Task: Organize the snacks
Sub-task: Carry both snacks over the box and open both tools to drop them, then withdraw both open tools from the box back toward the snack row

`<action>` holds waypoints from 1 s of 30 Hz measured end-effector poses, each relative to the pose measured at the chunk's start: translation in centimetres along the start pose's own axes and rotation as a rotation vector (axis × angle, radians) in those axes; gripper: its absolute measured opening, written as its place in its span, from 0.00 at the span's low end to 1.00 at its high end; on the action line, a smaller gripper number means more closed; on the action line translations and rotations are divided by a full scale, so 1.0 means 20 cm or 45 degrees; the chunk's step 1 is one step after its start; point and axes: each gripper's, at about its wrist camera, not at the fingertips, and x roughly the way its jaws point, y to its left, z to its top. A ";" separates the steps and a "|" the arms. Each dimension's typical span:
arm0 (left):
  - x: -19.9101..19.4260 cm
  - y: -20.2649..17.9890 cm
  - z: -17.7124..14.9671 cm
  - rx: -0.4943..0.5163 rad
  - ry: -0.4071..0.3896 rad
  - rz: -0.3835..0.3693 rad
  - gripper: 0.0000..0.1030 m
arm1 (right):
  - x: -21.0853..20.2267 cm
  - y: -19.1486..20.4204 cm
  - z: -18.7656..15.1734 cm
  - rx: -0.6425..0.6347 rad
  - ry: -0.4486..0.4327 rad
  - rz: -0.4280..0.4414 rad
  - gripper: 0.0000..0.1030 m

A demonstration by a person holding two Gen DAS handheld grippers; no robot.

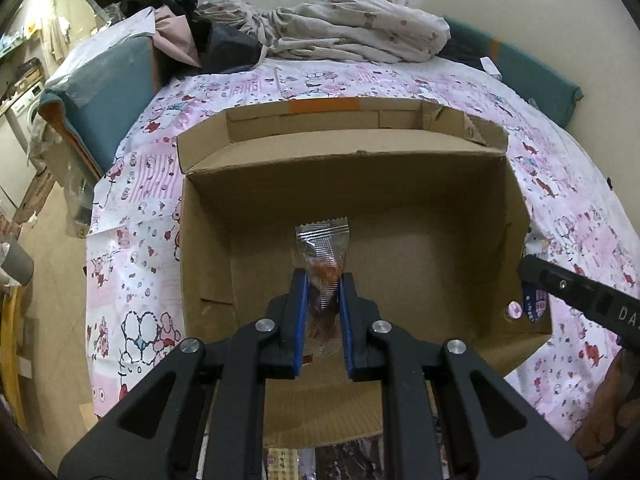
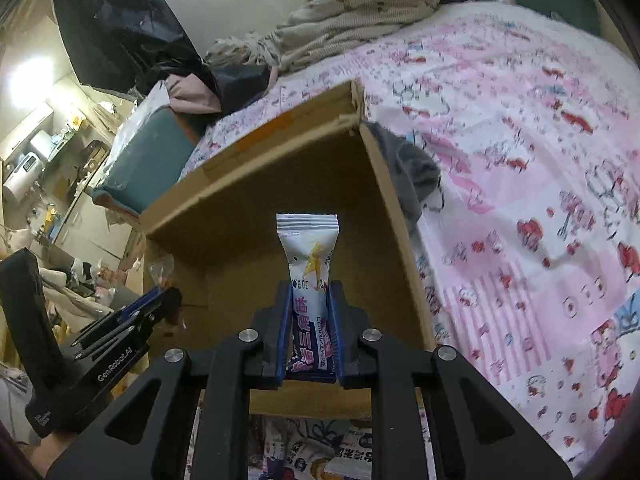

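Holding clear candy packet (image 1: 322,264), left gripper (image 1: 322,280) hovers over cardboard box (image 1: 400,216) floor; packet long axis points forward. Right gripper (image 2: 310,290) clamps white snack pouch (image 2: 310,256) at box right wall.

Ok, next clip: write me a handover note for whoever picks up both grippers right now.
Left gripper: jaws shut on a clear snack packet, held over the open cardboard box.
Right gripper: jaws shut on a white snack packet, also pointing into the box.
Box: sits on the pink patterned bedspread; its visible floor shows no snacks yet.
Done: both packets picked up.
Left: release both into the box, then fetch the packets lying on the bedspread below the grippers.
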 end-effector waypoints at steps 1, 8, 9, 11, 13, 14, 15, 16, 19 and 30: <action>0.01 0.00 0.00 -0.003 0.005 -0.005 0.12 | 0.01 0.00 -0.01 -0.002 0.013 0.000 0.18; 0.03 0.02 0.01 -0.034 0.017 -0.015 0.14 | 0.08 0.02 -0.03 -0.031 0.066 -0.048 0.19; 0.03 0.02 0.01 -0.030 0.016 -0.015 0.14 | 0.08 0.02 -0.03 -0.034 0.065 -0.048 0.19; 0.03 0.02 0.01 -0.023 0.012 -0.014 0.14 | 0.08 0.03 -0.03 -0.035 0.064 -0.035 0.22; 0.03 0.03 0.01 -0.027 0.017 -0.013 0.14 | 0.08 0.04 -0.03 -0.041 0.054 -0.036 0.21; 0.04 0.03 0.01 -0.033 0.023 -0.015 0.14 | 0.07 0.04 -0.03 -0.038 0.047 -0.029 0.22; 0.04 0.03 0.01 -0.037 0.030 -0.017 0.14 | 0.07 0.03 -0.02 -0.033 0.043 -0.021 0.22; 0.04 0.03 0.01 -0.040 0.036 -0.019 0.14 | 0.06 0.04 -0.02 -0.028 0.039 -0.013 0.22; 0.04 0.04 0.00 -0.052 0.052 -0.019 0.17 | 0.05 0.04 -0.01 -0.006 0.020 0.006 0.22; -0.05 0.05 0.02 -0.076 -0.014 0.025 0.89 | -0.08 0.03 0.02 0.010 -0.162 -0.031 0.94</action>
